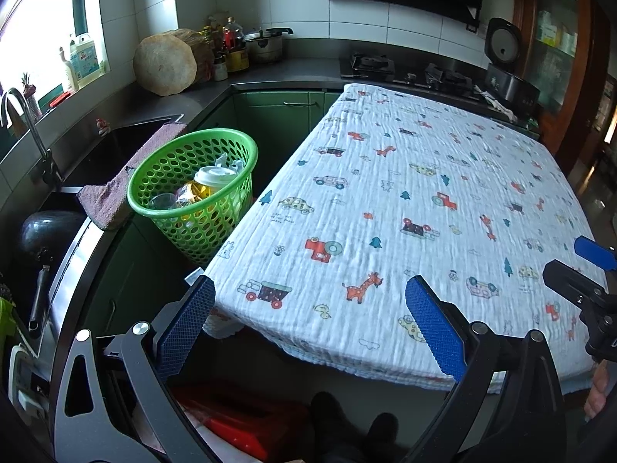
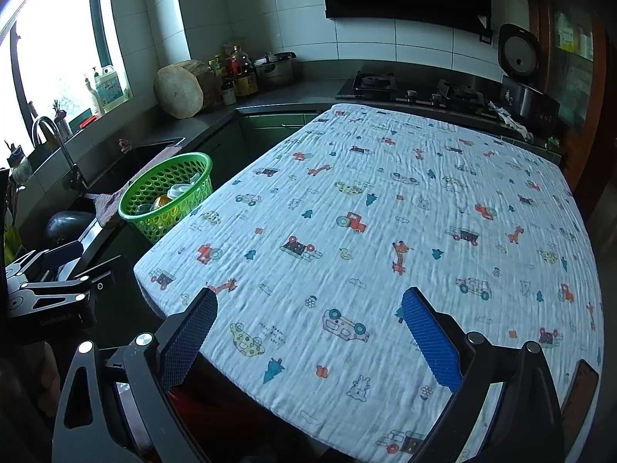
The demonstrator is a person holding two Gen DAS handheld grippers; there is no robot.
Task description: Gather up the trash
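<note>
A: Far left, sink side. What's logged?

B: A dark sink (image 1: 115, 146) with a brownish cloth (image 1: 115, 193) draped over its edge. A green basket (image 1: 162, 193) stands just beside it, between the counter and the table's left edge. Trash inside: a white-lidded cup (image 1: 214, 177), a clear cup (image 1: 162, 200), a yellow wrapper (image 1: 189, 195).

A: Left gripper?

B: Left gripper (image 1: 308, 301) hangs over the near edge of the table, jaws spread wide, blue pads bare, nothing between them.

A: Table itself?

B: Covered by a white cloth (image 2: 385, 231) printed with cars, giraffes and trees. Nothing lies on it in either view.

A: Right gripper?

B: Right gripper (image 2: 308, 308) also over the near edge, jaws wide apart, holding nothing. It shows at the right margin of the left view, too.

A: Further right?

B: Gas hob (image 2: 416, 88) behind the table, then a rice cooker (image 2: 528, 92) with its lid up.
</note>
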